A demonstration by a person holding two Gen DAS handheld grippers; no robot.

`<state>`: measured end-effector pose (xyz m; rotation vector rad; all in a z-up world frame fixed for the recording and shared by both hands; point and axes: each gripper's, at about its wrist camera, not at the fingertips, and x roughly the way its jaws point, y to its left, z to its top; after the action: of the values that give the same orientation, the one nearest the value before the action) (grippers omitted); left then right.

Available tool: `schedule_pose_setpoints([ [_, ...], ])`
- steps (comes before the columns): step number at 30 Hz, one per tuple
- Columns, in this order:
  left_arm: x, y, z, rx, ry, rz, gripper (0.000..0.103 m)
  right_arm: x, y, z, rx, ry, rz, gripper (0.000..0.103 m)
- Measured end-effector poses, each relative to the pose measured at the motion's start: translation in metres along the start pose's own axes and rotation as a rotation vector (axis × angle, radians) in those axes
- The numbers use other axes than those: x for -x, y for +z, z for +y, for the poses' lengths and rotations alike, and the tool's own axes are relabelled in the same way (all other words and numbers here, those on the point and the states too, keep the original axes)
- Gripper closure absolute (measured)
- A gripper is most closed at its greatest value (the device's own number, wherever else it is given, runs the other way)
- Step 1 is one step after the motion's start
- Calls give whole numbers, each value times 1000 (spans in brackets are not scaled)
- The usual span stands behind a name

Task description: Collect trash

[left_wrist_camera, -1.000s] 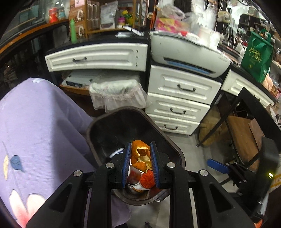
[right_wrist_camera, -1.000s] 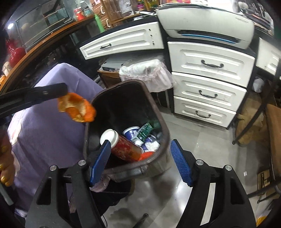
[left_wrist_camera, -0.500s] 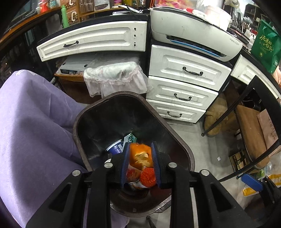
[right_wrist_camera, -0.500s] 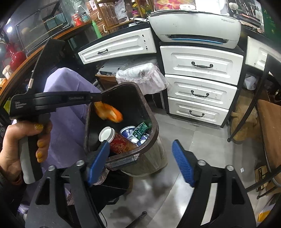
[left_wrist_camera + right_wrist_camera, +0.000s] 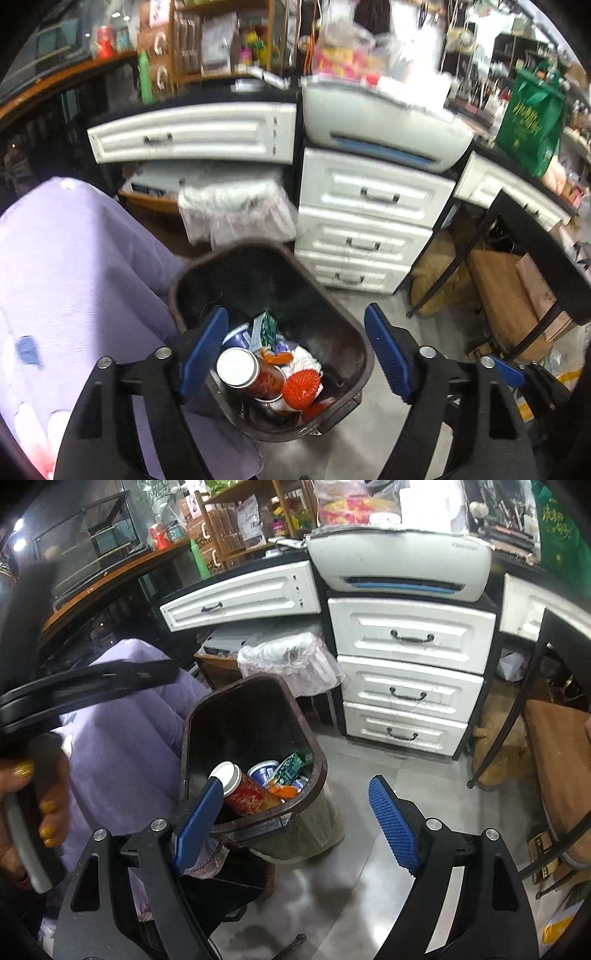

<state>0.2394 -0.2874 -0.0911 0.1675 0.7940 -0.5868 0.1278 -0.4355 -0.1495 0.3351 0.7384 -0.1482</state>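
Note:
A dark brown trash bin (image 5: 354, 332) (image 5: 258, 701) stands on the floor beside a purple cloth. Inside lie a red can with a white lid (image 5: 251, 373) (image 5: 240, 786), orange peel (image 5: 277, 356) (image 5: 282, 790), an orange net ball (image 5: 301, 387), a green packet (image 5: 267, 326) (image 5: 291, 766) and a blue-white cup (image 5: 263, 768). My left gripper (image 5: 295, 350) hovers over the bin, its jaws opening wide with nothing between the pads. My right gripper (image 5: 295, 823) hangs in front of the bin, jaws opening, empty. A hand holds the left gripper's body (image 5: 85, 686) at the left of the right wrist view.
White drawers (image 5: 369, 229) (image 5: 410, 672) and a grey printer (image 5: 384, 122) (image 5: 402, 565) stand behind the bin. A bin lined with a clear plastic bag (image 5: 232, 210) (image 5: 288, 657) sits under the desk. Black metal table legs (image 5: 461, 258) and a wooden seat (image 5: 554, 757) are to the right. Grey tiled floor (image 5: 369, 867) lies in front.
The left gripper held orange peel over the bin, then opened; the peel now lies in the bin. The left gripper drew back and up. The right gripper pulled back a little.

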Motion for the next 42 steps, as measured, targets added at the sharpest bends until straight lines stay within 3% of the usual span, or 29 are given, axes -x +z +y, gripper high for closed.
schedule_pose_setpoints([
  [5,63,-6,16,31,18,-147,6,33,8,22,10,-44,-104,11],
  [10,121,-22,39,65,55,-258,6,75,17,62,94,-61,-247,10],
  [12,142,-31,47,64,85,-297,6,89,19,78,129,-40,-284,6],
  [18,198,-66,66,32,238,-413,6,133,8,126,168,51,-398,6],
  [25,252,-104,93,134,355,-433,6,158,-14,183,249,200,-349,6],
  [34,303,-152,103,185,415,-491,6,192,-54,221,309,185,-423,6],
  [42,317,-160,96,160,413,-527,6,212,-77,224,339,153,-484,6],
])
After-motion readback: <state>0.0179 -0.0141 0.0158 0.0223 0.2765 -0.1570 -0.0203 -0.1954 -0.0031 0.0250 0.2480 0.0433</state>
